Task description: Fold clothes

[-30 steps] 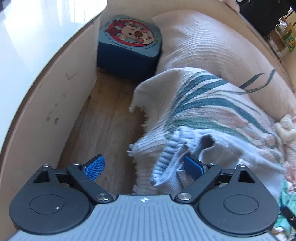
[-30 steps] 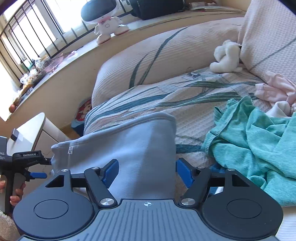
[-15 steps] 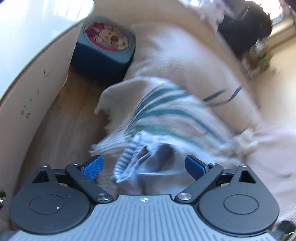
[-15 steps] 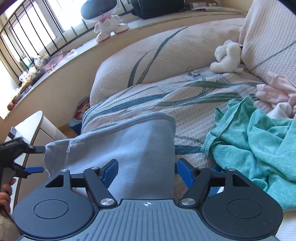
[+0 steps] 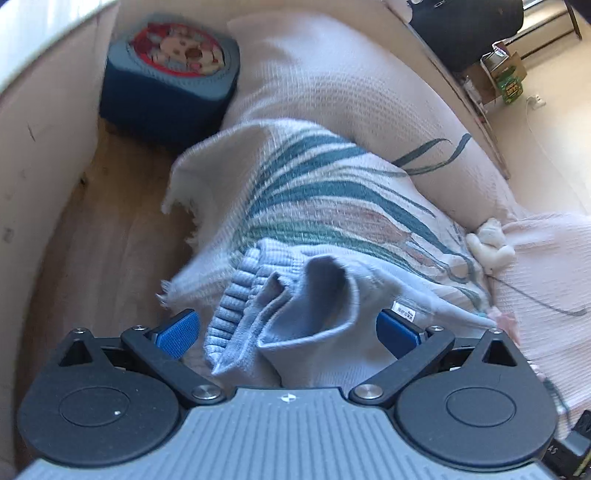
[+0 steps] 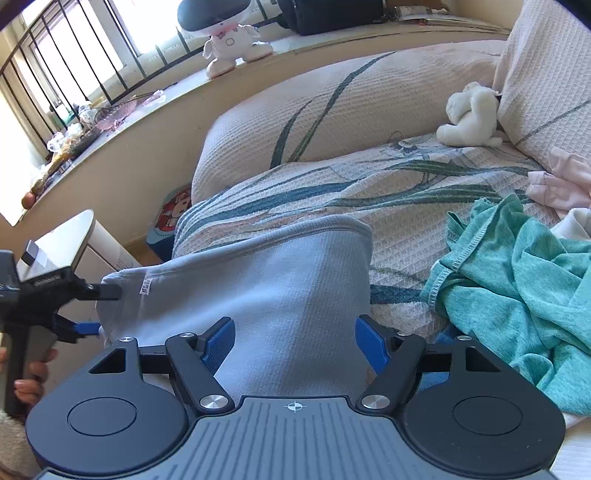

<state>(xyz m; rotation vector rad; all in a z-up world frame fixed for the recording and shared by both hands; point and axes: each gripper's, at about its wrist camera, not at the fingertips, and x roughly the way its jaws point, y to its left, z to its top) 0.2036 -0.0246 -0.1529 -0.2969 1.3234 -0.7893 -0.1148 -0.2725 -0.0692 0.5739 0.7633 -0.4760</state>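
— Where is the top (image 6: 258, 280)?

— On the near left corner of the bed (image 6: 406, 184), at its edge, with the floor below. It is the pale blue one, and it lies between both my tools.

— Which way does it run?

— Its long axis goes across, from my right gripper (image 6: 295, 341) out to the left, where my left gripper (image 5: 287, 328) meets its end. A smooth folded edge faces the far side. Seen from the left wrist, the ribbed band is bunched and points near and left, and a small white label sits at the right.

— Are your jaws on it?

— The left ones have just been opening and stand wide. The cloth is between them, but the left pad is apart from it, so that side is released. On the right, the cloth fills the gap from pad to pad. I cannot tell whether they pinch it.

— How many things are there?

— One blue top. To the right, one teal garment (image 6: 517, 280) in a heap and one pink one (image 6: 554, 181) beyond it. One white plush (image 6: 469, 114) by the far pillows, one toy robot (image 6: 225, 33) on the sill, one stool (image 5: 170, 74) on the floor.
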